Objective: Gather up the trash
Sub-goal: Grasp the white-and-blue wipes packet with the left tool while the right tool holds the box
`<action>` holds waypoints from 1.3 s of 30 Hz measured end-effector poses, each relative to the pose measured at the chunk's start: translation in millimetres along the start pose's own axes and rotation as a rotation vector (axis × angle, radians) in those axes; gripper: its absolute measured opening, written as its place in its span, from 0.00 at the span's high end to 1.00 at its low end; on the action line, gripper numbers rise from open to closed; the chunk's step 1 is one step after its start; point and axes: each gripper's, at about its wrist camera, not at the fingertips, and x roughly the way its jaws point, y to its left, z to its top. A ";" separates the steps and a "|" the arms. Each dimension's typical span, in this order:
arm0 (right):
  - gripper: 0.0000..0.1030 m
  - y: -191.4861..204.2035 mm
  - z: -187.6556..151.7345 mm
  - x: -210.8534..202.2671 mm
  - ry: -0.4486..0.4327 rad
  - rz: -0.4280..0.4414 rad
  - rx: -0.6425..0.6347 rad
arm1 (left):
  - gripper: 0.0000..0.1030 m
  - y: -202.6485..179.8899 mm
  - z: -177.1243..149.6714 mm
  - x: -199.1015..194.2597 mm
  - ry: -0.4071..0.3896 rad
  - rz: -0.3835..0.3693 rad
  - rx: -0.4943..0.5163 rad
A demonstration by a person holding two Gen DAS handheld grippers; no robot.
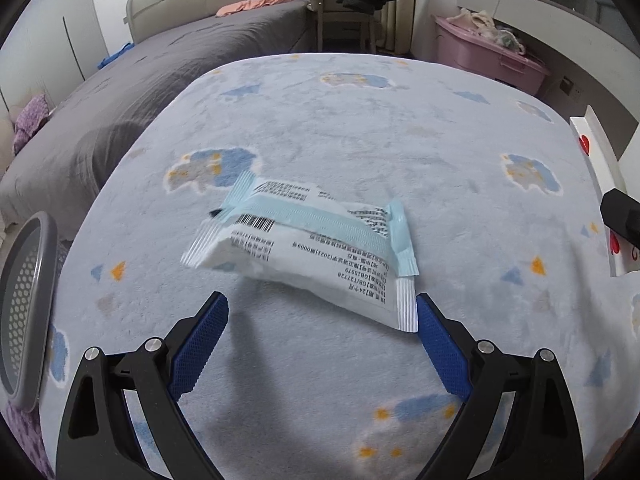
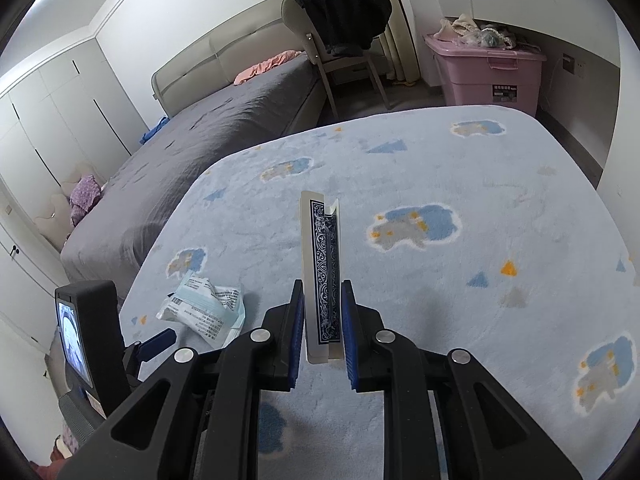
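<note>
Right gripper (image 2: 320, 312) clenched on 2 playing cards (image 2: 322, 272), not yet binned. Left gripper (image 1: 320, 320) fingers released just beside wrapper (image 1: 304, 240), lying uncollected on blanket (image 1: 360, 120).

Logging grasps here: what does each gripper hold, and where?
The right gripper clamps a card box by its near end. The left gripper is open, holding nothing, near the wrapper.

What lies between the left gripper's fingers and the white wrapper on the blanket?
Only bare blanket, seen in the left wrist view: the left gripper is open just short of the white wrapper.
</note>
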 end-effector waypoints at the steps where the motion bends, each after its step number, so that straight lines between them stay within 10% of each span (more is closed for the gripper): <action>1: 0.83 0.6 -0.5 0.0 0.000 0.001 -0.002 | 0.12 2.5 -1.0 -1.2 0.000 0.000 -0.005; 23: 0.83 14.7 -8.5 15.3 0.041 -0.012 -0.034 | 0.12 88.4 -20.1 -27.2 -0.021 0.079 -0.062; 39: 0.83 10.3 -7.4 15.2 0.036 -0.013 -0.024 | 0.12 42.3 25.8 -30.5 -0.080 0.006 0.042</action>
